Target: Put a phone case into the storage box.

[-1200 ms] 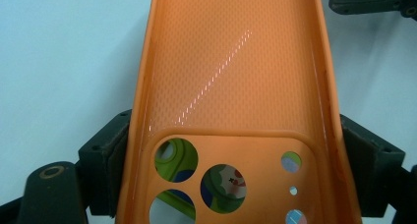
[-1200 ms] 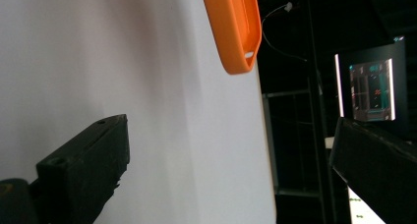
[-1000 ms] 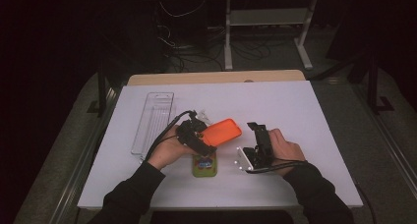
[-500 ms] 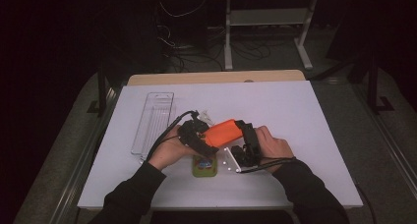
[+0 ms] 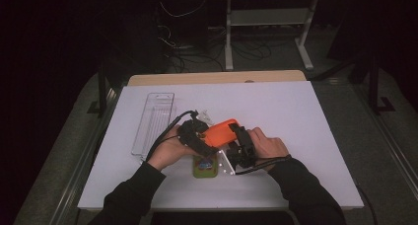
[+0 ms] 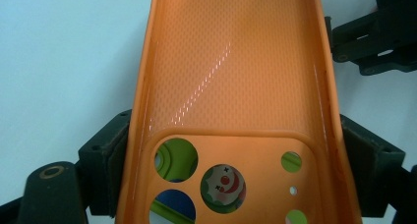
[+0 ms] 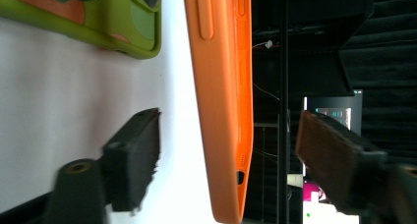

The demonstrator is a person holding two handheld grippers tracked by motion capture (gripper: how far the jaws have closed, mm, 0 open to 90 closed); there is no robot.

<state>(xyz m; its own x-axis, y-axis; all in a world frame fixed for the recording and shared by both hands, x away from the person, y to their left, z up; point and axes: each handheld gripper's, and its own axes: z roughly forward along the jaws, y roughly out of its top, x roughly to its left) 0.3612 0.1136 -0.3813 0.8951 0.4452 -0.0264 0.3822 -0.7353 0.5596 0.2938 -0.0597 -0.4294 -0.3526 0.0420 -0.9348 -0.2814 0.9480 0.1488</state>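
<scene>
The left claw is sitting just left of the middle of the white surface, clamped tight on the camera-hole end of an orange phone case. In the left claw view its two black jaws are pressing on both long edges of the orange phone case, whose hollow textured inside is facing the camera and stretching away toward twelve o'clock. The case is hanging above the surface, tilted, with its free end pointing toward two o'clock in the high view.

The right claw is coming in at that free end from four o'clock. Its jaws have just been closing, and in the right gripper view the orange phone case is standing edge-on between them with clear gaps on either side, so the pads are not yet pressing on it.

A green phone case with a cartoon print is lying flat on the surface directly beneath the orange one, at six o'clock from the left claw. A clear plastic tray is resting near the surface's nine o'clock edge, well apart from both hands.
</scene>
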